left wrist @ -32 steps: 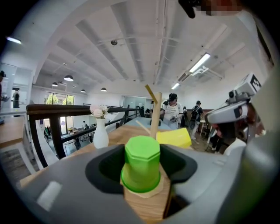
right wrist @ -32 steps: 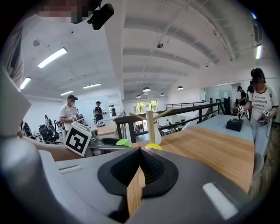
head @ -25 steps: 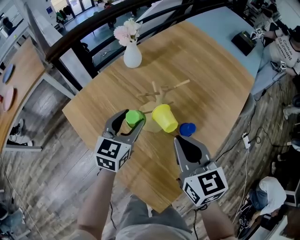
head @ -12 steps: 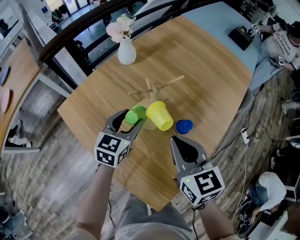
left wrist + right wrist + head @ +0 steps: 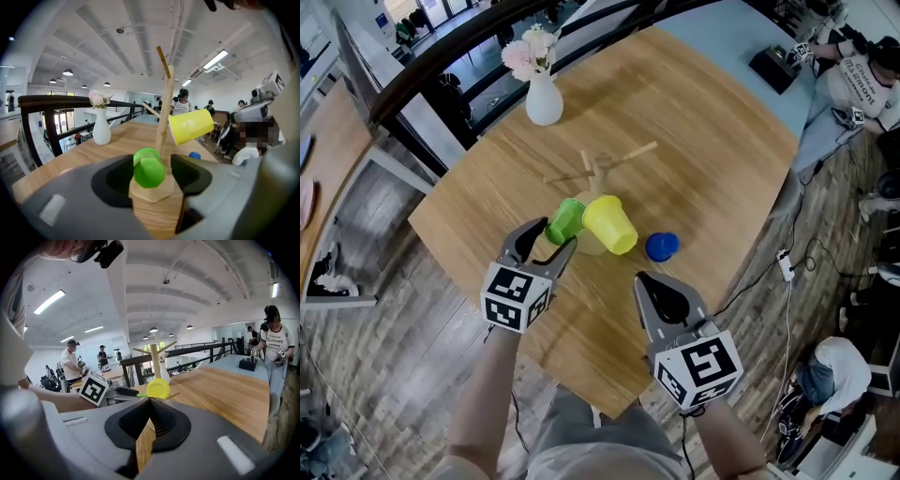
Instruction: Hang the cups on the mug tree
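Observation:
The wooden mug tree [image 5: 592, 173] stands mid-table on its pale base [image 5: 151, 190]. A yellow cup [image 5: 609, 223] hangs tilted on one of its pegs. A green cup [image 5: 565, 220] sits tilted on a low peg beside it, above the base. My left gripper [image 5: 546, 244] is open; its jaws have just been opening and stand either side of the green cup [image 5: 149, 167] with a gap on both sides. A blue cup [image 5: 662, 246] rests on the table to the right of the tree. My right gripper [image 5: 645, 281] is shut and empty, short of the blue cup.
A white vase with pink flowers [image 5: 542, 98] stands at the table's far edge, before a black railing [image 5: 441, 70]. The wooden table [image 5: 712, 159] ends close on the right, where cables lie on the floor. People stand beyond it.
The green cup was between the left jaws a second ago; now it stays on the tree and the left gripper has drawn back slightly. Both grippers sit a little lower.

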The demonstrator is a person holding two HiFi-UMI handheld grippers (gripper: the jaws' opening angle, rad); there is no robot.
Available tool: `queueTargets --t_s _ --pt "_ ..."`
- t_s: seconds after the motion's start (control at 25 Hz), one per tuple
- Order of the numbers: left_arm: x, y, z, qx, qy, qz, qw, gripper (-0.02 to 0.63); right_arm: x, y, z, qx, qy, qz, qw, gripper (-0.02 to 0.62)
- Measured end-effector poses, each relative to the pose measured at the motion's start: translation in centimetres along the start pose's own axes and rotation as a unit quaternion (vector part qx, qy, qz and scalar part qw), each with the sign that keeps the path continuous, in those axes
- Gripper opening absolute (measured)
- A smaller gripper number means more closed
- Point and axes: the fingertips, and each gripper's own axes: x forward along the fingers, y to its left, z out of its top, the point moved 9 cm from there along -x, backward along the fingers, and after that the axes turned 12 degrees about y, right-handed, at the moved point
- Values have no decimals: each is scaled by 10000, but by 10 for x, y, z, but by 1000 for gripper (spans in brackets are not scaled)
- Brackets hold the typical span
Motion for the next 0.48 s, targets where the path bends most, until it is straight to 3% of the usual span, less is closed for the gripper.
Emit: queueTargets --t_s 0.48 --pt "-53 -22 15 132 -199 91 9997 250 -34 18 12 -384 -212 -198 9988 0"
